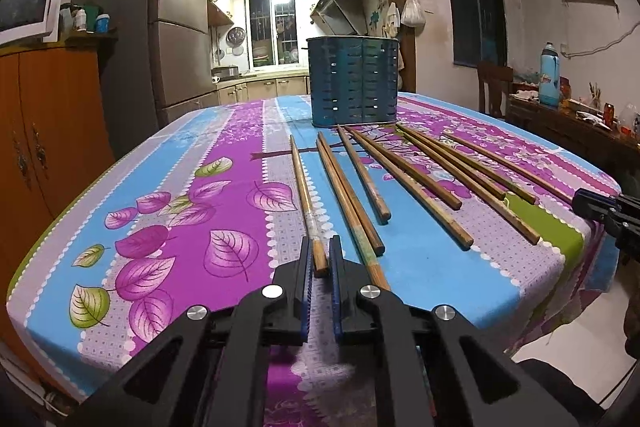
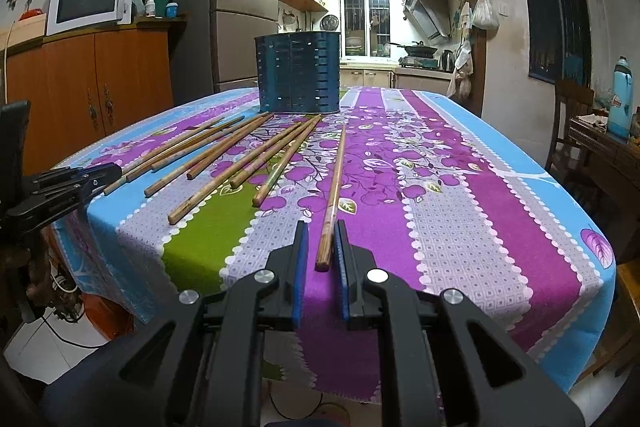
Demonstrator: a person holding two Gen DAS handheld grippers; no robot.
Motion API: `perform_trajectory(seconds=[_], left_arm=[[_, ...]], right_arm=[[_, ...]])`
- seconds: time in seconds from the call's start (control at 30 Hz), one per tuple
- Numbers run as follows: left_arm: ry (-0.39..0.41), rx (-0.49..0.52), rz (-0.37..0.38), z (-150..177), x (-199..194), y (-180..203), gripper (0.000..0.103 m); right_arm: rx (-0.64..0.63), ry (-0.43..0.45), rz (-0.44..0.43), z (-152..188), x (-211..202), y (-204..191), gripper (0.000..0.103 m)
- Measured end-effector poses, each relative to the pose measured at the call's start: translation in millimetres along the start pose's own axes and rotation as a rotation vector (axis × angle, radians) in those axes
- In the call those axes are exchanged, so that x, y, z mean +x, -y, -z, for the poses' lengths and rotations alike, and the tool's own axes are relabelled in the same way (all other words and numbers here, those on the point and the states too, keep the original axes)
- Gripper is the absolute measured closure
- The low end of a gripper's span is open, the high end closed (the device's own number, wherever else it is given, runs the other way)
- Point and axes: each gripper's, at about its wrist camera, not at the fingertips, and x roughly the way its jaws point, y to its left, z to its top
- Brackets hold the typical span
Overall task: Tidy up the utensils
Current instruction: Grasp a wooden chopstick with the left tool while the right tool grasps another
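Observation:
Several wooden chopsticks (image 1: 404, 167) lie fanned out on the flowered tablecloth (image 1: 180, 155) in front of a dark blue slotted utensil holder (image 1: 354, 83), which stands upright at the far end. My left gripper (image 1: 320, 241) is shut on the near end of the leftmost chopstick (image 1: 303, 183), which still rests on the cloth. In the right wrist view, my right gripper (image 2: 321, 227) is shut on the near end of a lone chopstick (image 2: 335, 179) that lies to the right of the fan (image 2: 224, 159). The holder (image 2: 298, 75) stands beyond it.
The left gripper (image 2: 80, 179) shows at the table's left corner in the right wrist view, and the right gripper (image 1: 600, 207) at the right edge in the left wrist view. An orange cabinet (image 1: 48, 131) stands left. A side table with a blue flask (image 1: 550, 75) stands right.

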Motion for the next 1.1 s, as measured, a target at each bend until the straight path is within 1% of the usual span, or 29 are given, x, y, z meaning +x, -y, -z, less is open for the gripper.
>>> perform_trajectory(seconds=[0.23,0.37,0.53,0.67,0.7,0.73,0.8,0.9,1.1], left_arm=[[0.030,-0.022,-0.001,4,2,-1,0.093],[0.052,-0.006,-0.023,6,1,2,0.093],[0.072,-0.010,-0.020,7,3,1,0.093],[0.070,-0.005,-0.028,6,6,2,0.093],[0.064,-0.008,-0.029,6,6,2,0.093],[0.061,-0.011,-0.029,5,6,1,0.093],[0.055,-0.013,-0.034,3,4,2,0.095],[0.066,-0.011,-0.029,-1,-4,2,0.095],[0.138,0.004,-0.028,-30,-37,-1,0.095]], right_arm=[[0.009,0.010,0.005,3,-4,-1,0.091],[0.018,0.008,0.006,4,-4,-1,0.091],[0.021,0.016,0.012,4,-4,-1,0.091],[0.011,0.026,0.023,6,-5,-3,0.091],[0.011,0.025,0.025,7,-5,-3,0.092],[0.014,0.024,0.023,7,-5,-3,0.097],[0.023,0.021,0.017,5,-6,-3,0.097],[0.031,0.034,0.017,1,-11,-1,0.097],[0.015,0.091,0.028,-24,-32,2,0.097]])
